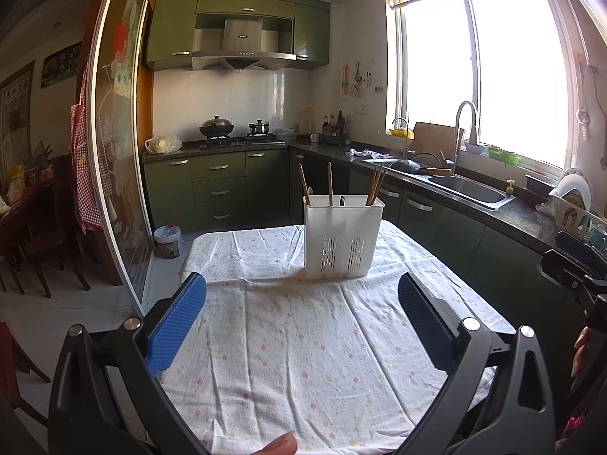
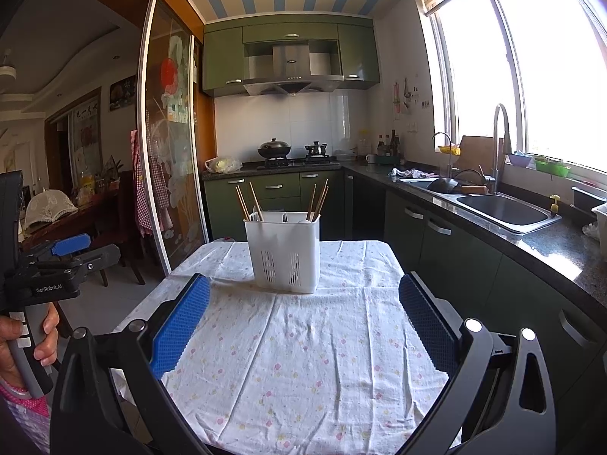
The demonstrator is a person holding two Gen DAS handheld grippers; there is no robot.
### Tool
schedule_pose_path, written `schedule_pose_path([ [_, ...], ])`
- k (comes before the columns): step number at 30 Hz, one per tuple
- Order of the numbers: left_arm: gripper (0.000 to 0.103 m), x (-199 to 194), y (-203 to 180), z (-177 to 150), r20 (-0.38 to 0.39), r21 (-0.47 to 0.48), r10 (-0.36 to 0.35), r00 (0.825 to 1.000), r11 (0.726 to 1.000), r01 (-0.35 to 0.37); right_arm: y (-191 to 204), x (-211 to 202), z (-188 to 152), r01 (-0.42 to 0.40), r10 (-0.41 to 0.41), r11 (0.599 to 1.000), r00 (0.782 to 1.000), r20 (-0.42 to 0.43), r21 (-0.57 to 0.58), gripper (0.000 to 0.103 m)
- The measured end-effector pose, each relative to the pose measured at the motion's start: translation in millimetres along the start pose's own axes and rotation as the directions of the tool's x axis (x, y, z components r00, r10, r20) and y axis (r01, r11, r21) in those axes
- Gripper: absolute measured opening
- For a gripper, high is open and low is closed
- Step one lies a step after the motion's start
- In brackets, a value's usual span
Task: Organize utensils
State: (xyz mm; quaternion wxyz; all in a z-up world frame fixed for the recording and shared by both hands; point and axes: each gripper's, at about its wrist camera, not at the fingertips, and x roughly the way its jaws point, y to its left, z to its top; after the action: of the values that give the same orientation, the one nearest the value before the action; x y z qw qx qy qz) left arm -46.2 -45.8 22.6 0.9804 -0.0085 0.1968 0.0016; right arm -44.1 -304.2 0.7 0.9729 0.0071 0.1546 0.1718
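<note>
A white slotted utensil holder (image 1: 342, 238) (image 2: 283, 251) stands upright on the far half of a table covered with a flowered cloth (image 1: 296, 360) (image 2: 303, 360). Wooden chopsticks (image 1: 330, 189) (image 2: 255, 201) stick up from its compartments, with a fork or spoon barely showing at the rim. My left gripper (image 1: 301, 295) is open above the near part of the cloth, nothing between its blue pads. My right gripper (image 2: 303, 299) is likewise open and empty, well short of the holder. In the right wrist view the left gripper (image 2: 72, 250) shows at the left edge, held by a hand (image 2: 22, 341).
A dark kitchen counter (image 1: 512, 212) with a steel sink (image 2: 504, 208) and tall tap (image 1: 464, 129) runs along the right. A dish rack (image 1: 576, 208) stands at the far right. A stove with pots (image 1: 235, 131) is at the back. A glass sliding door (image 1: 117, 151) and a bin (image 1: 167, 240) are to the left.
</note>
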Motion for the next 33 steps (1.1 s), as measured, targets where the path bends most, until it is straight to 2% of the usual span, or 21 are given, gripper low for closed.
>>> schedule_pose_path([
  [8, 0.096, -0.8, 0.3, 0.6, -0.002, -0.008, 0.005, 1.0, 1.0, -0.005, 1.5, 1.6, -1.1, -0.002, 0.002, 1.0, 1.0, -0.003, 0.0, 0.098],
  [15, 0.096, -0.3, 2.6, 1.4, -0.015, -0.019, -0.029, 0.999, 0.999, 0.029, 1.6, 2.4, -1.5, -0.005, 0.005, 1.0, 1.0, -0.004, 0.001, 0.098],
  [33, 0.096, 1.5, 4.7, 0.3, -0.03, -0.034, -0.04, 0.999, 0.999, 0.039, 2.3, 2.6, -1.9, -0.006, 0.006, 1.0, 1.0, -0.006, 0.002, 0.098],
])
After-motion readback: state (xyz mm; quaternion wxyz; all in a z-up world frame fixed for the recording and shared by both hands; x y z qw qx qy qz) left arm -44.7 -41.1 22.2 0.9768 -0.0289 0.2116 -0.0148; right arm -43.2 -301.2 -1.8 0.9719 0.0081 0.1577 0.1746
